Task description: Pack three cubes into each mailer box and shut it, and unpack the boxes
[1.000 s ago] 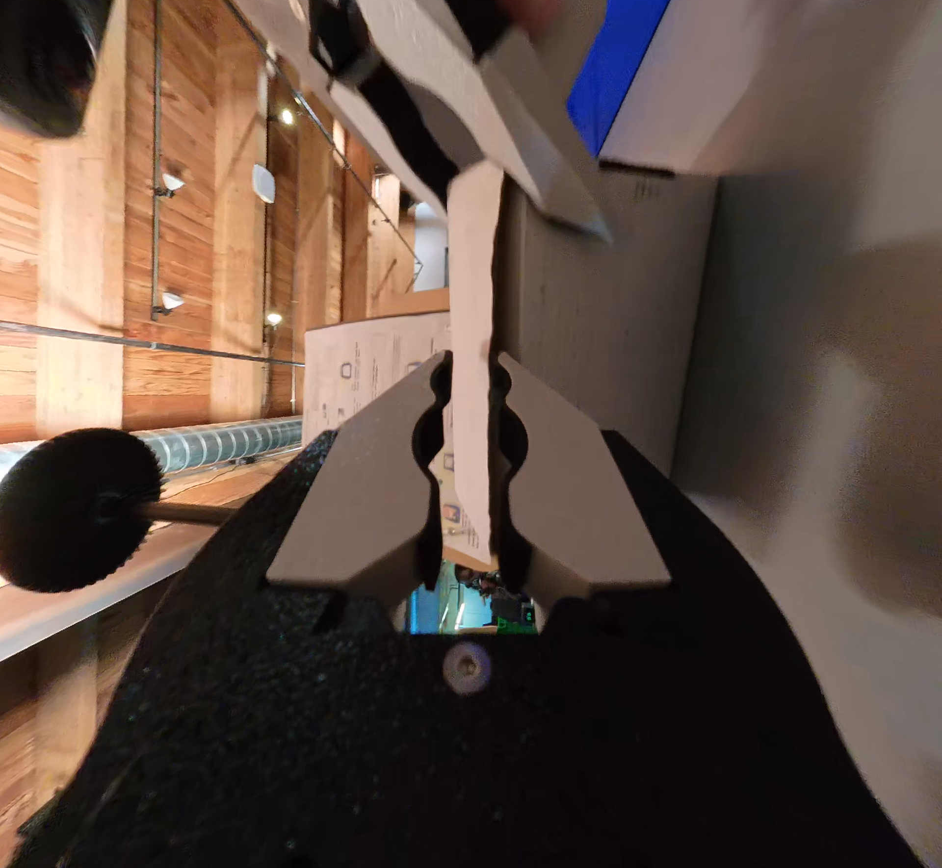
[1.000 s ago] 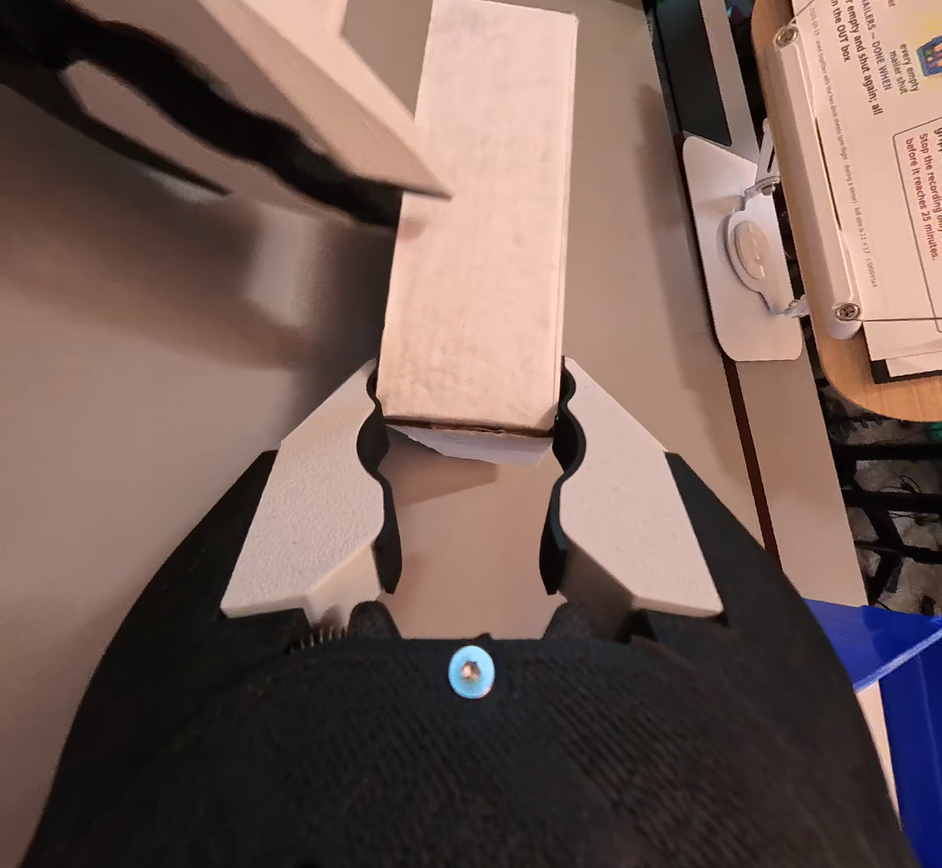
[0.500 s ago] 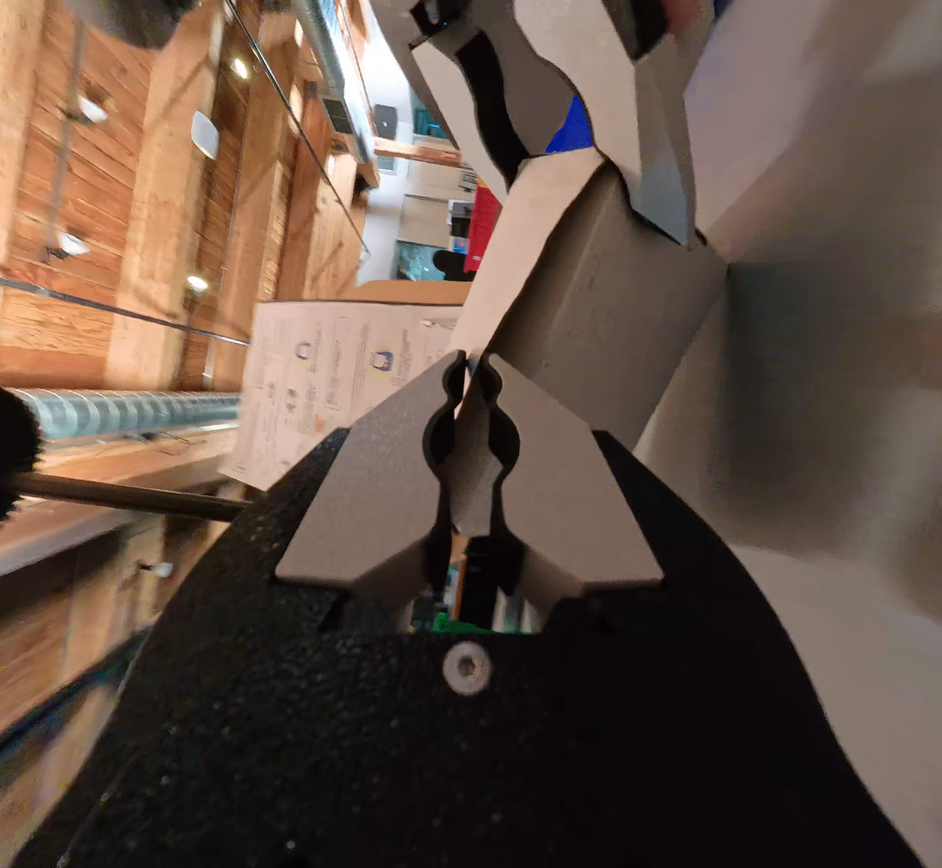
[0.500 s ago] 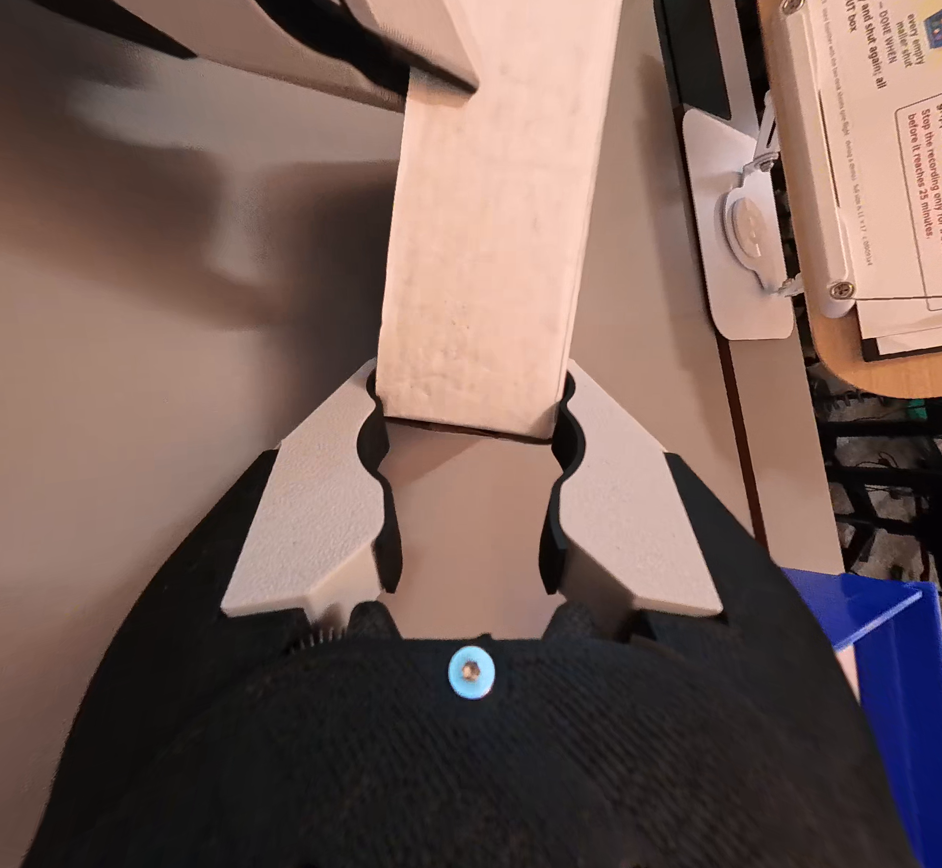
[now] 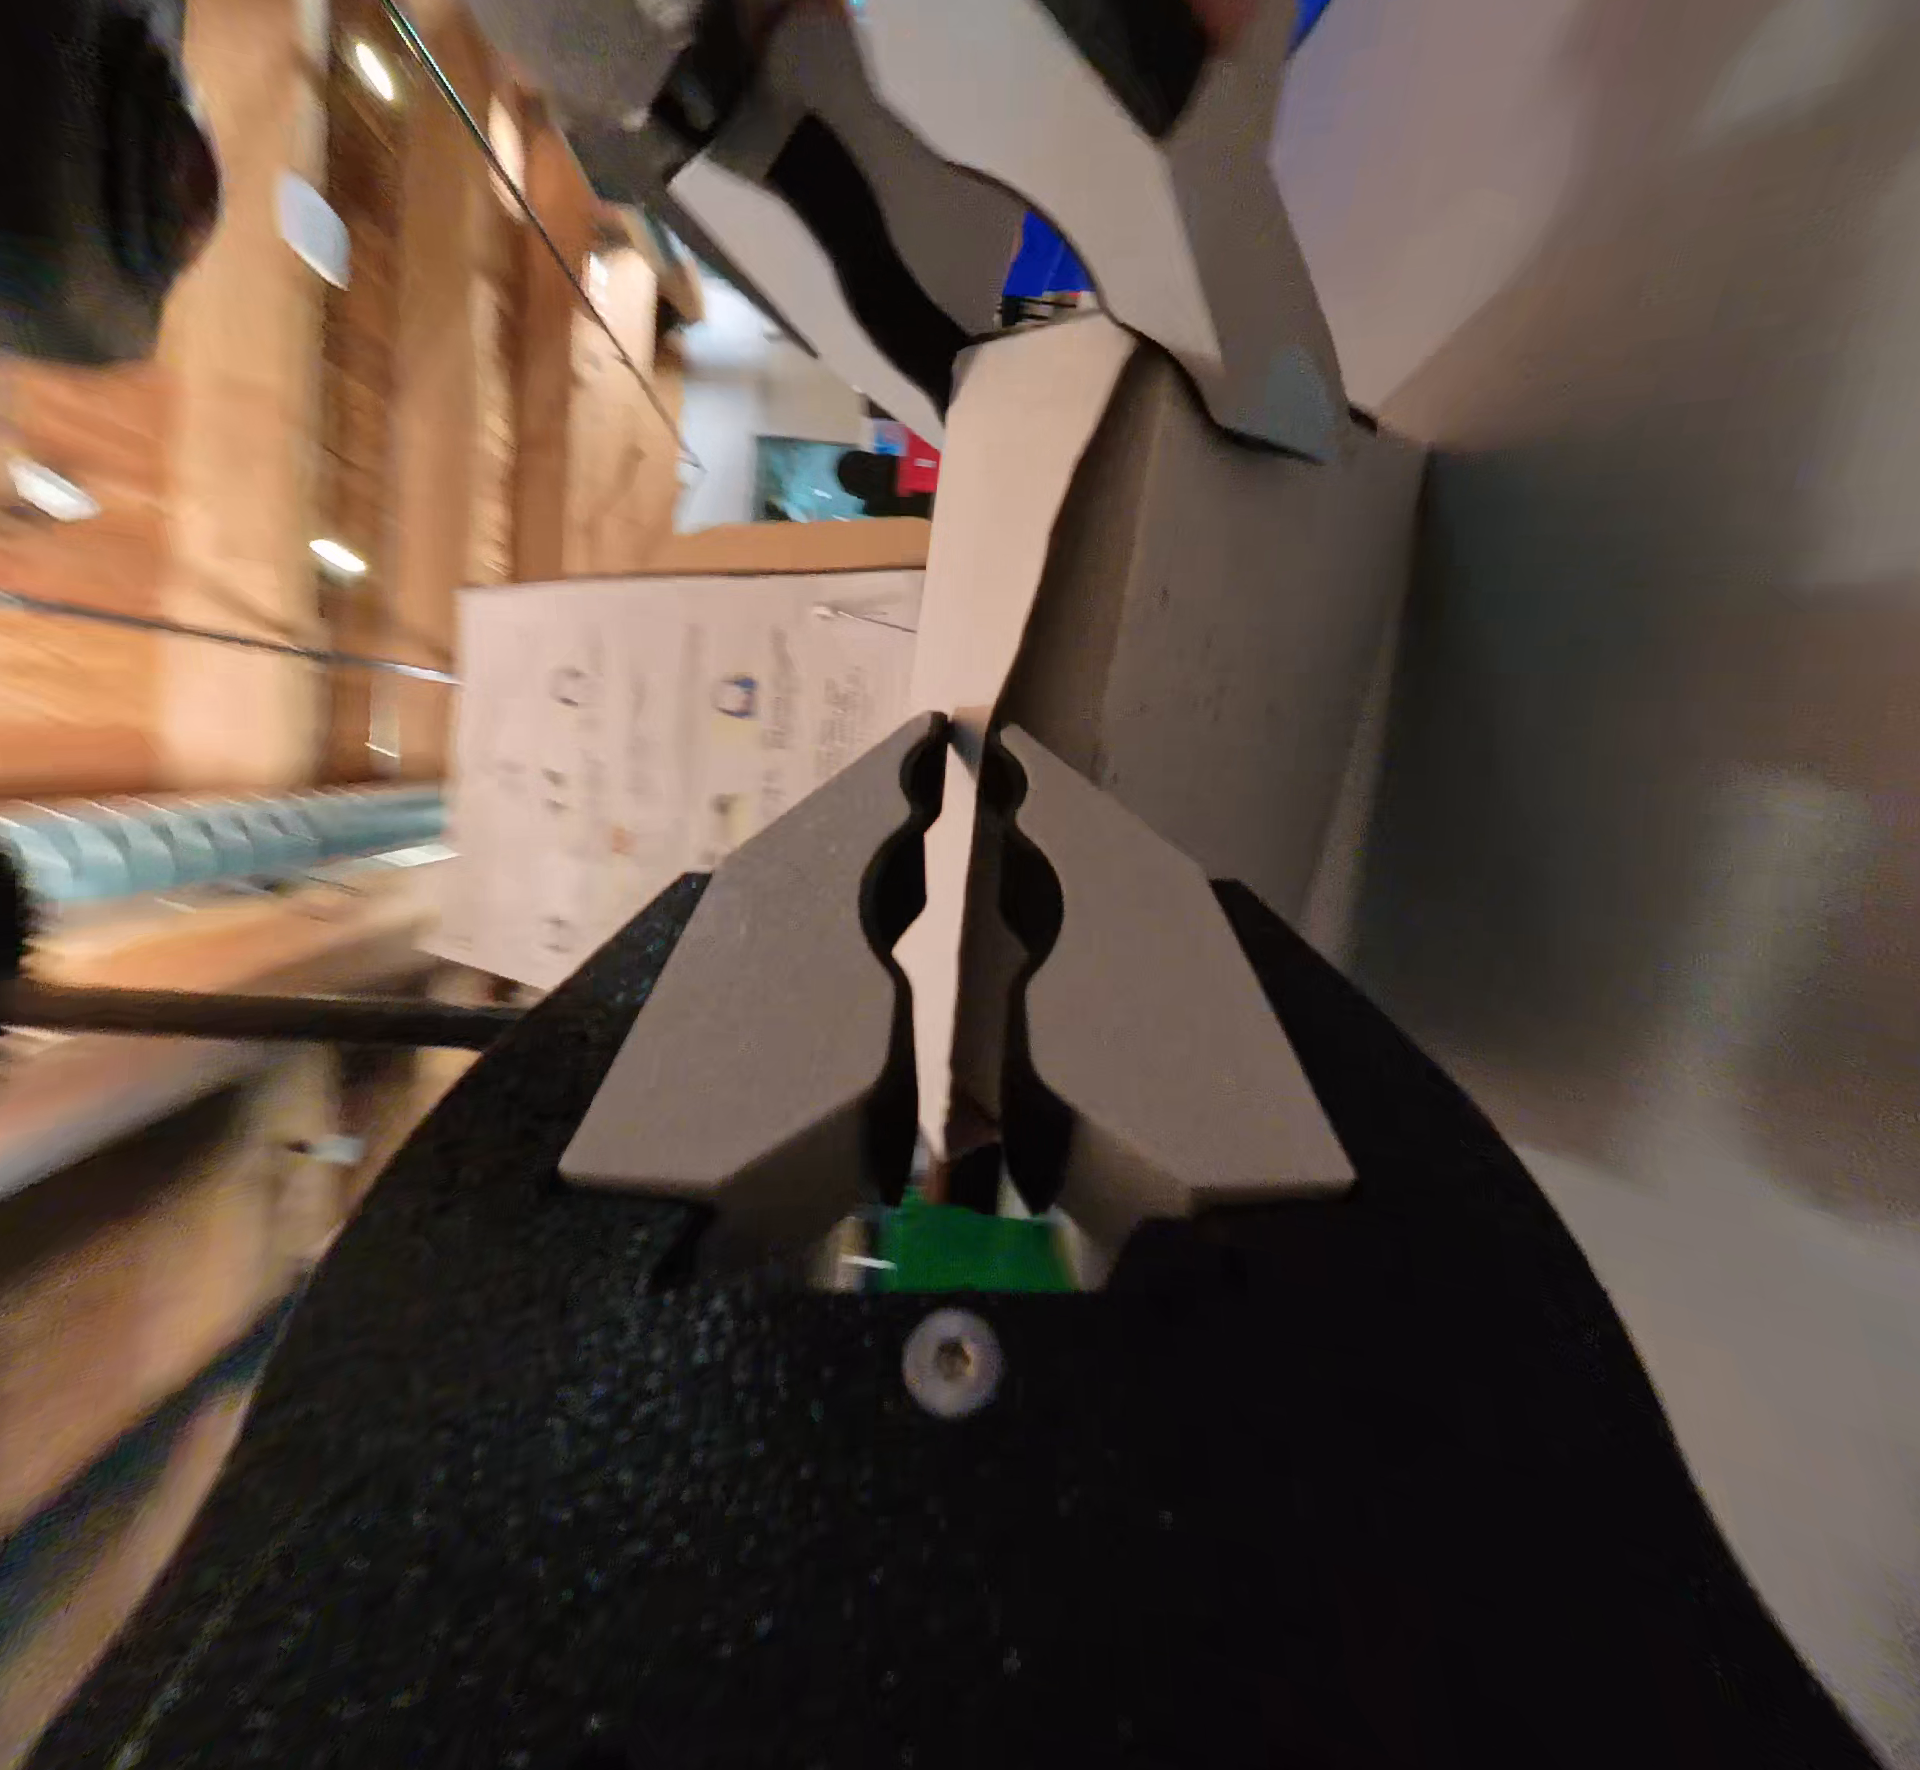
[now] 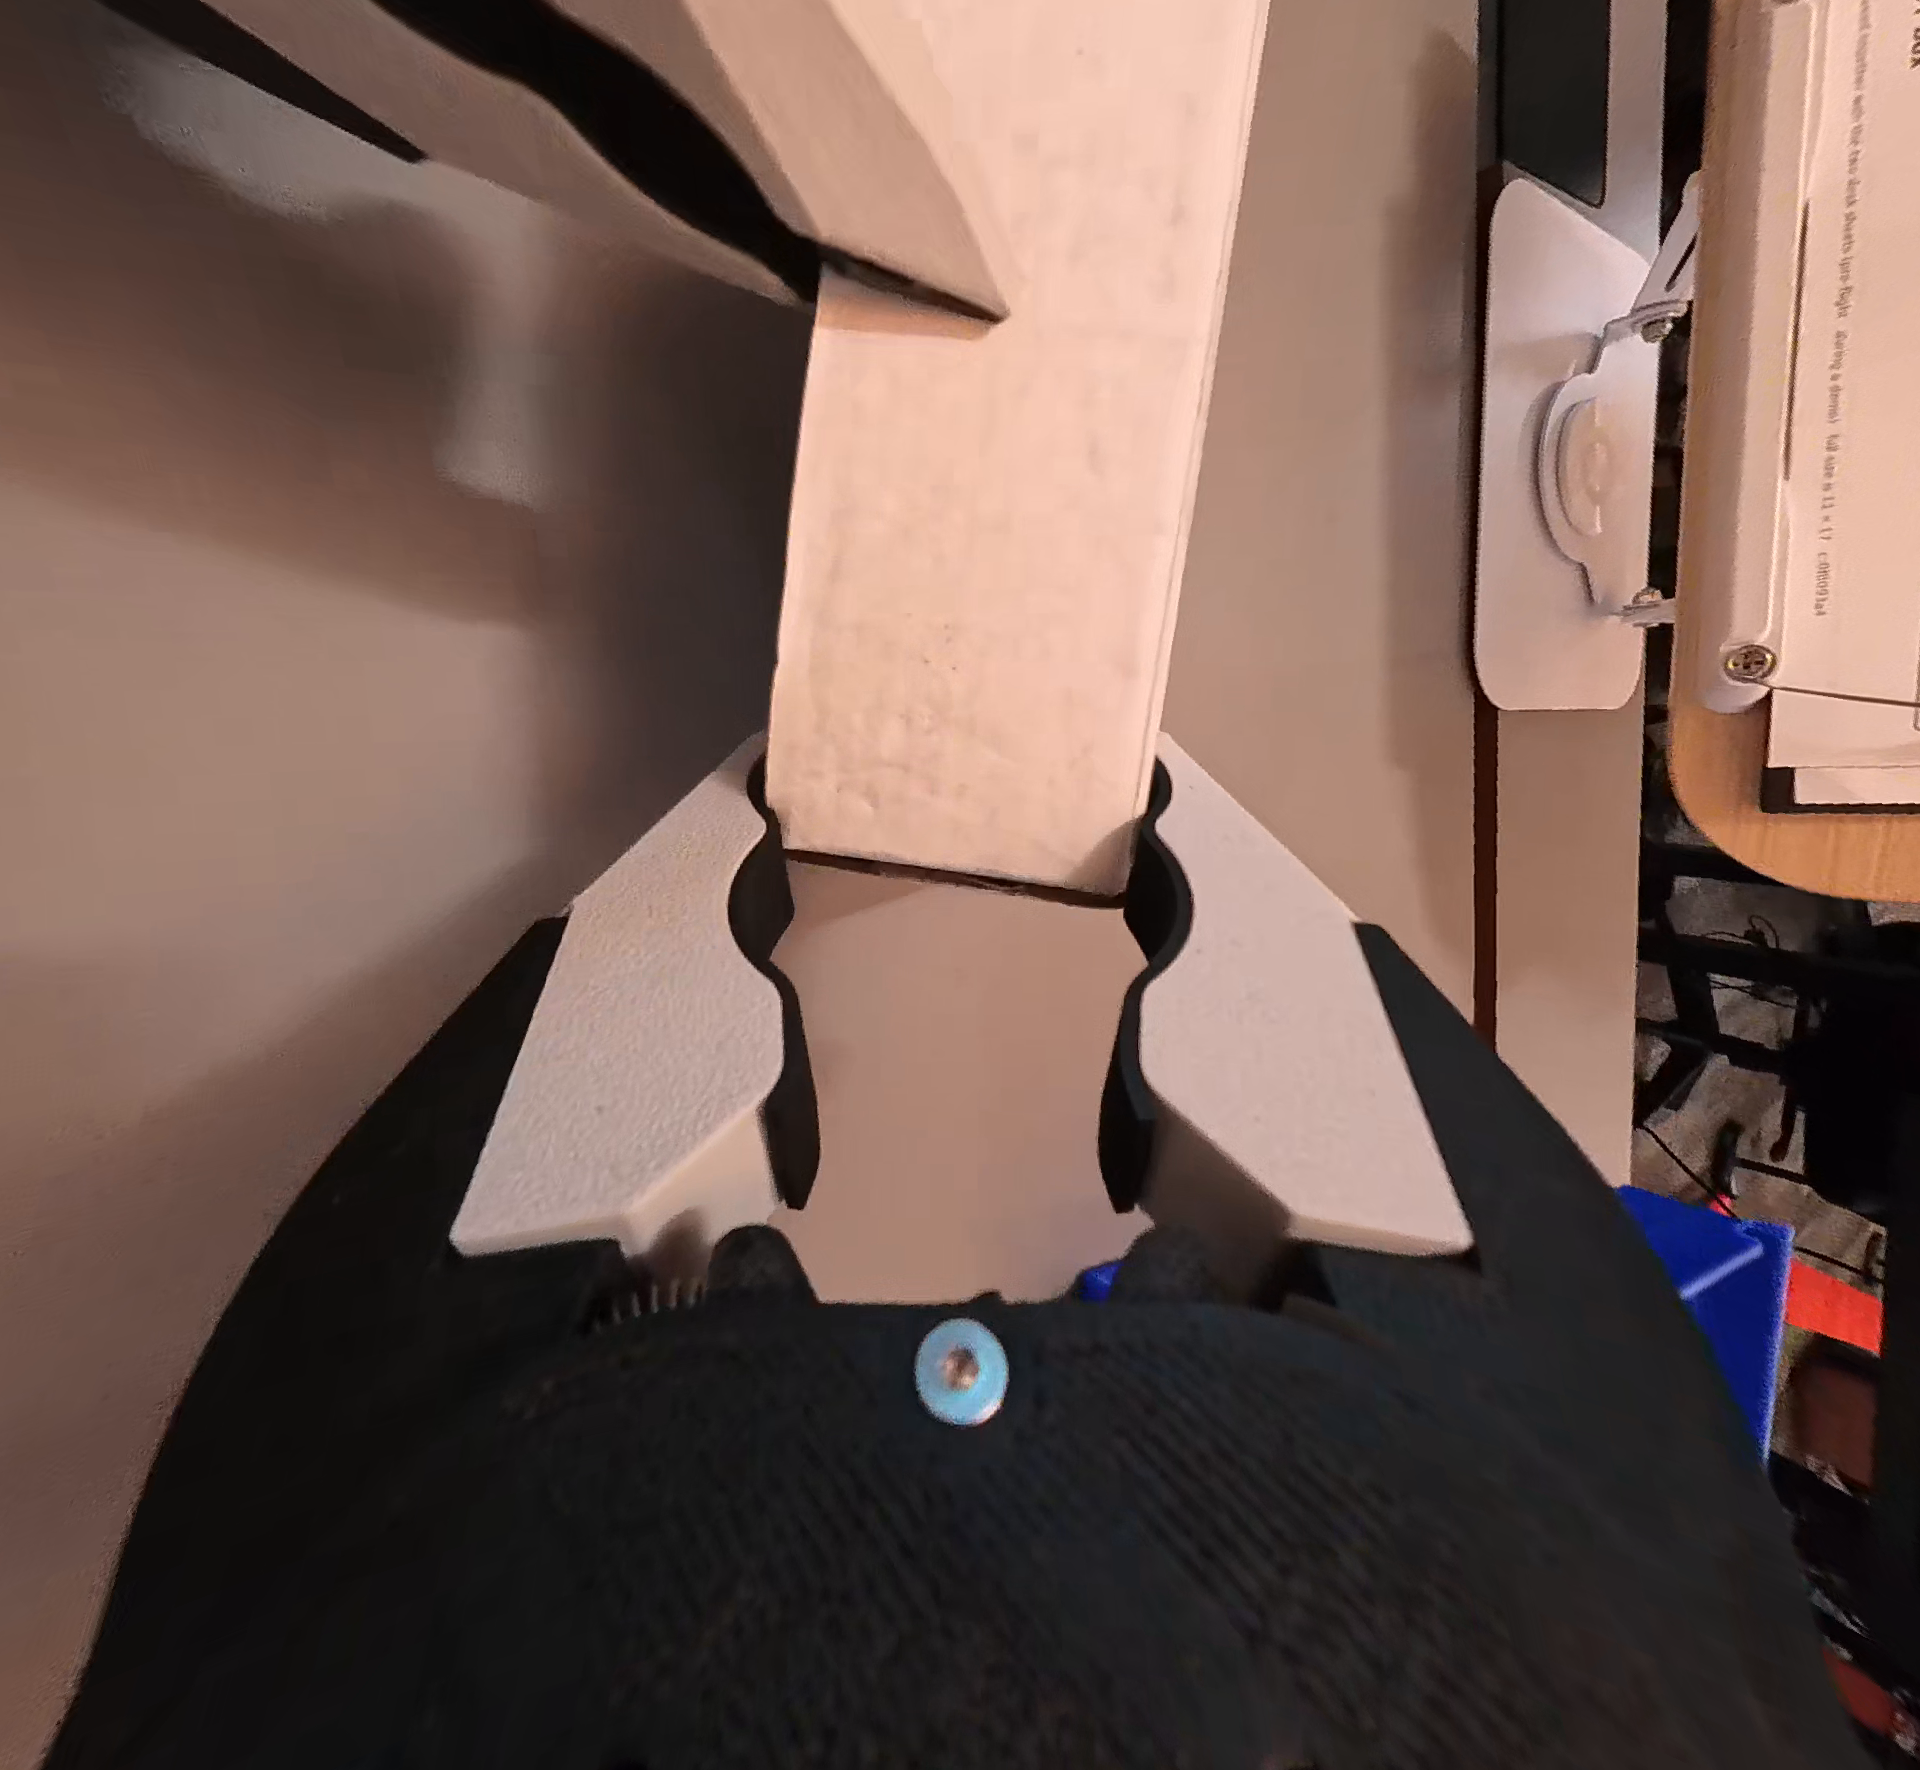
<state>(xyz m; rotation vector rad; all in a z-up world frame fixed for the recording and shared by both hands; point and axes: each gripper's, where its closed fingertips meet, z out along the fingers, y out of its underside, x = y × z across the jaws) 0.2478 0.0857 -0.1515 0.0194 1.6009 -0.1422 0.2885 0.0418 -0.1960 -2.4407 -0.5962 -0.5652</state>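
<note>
Two grippers hold one white mailer box between them, off the table. Nearest in the right wrist view, the right gripper (image 6: 961, 837) is clamped across the narrow near end of the box (image 6: 997, 577), its jaws set wide and pressing both side walls. Just beyond, at upper left, the left gripper (image 6: 904, 292) comes in over the box's left edge. In the left wrist view that left gripper (image 5: 961, 941) is nearly closed, pinching a thin cardboard flap (image 5: 940, 972) that runs up into the body of the box, while the right gripper (image 5: 1143, 370) grips the box farther off. A blue bin (image 6: 1714, 1305) sits near right, a grey table (image 6: 312, 681) lies under the box, and a wooden board with printed sheets (image 6: 1818, 370) stands at far right beside a white clip plate (image 6: 1558, 473).

No cubes show in either view, and the inside of the box is hidden, so I cannot tell whether it is full or empty. By my reading, the flap is being worked, either pulled open or tucked shut; which one is unclear. Cubes and any other boxes are out of sight, so most of the task looks open.
</note>
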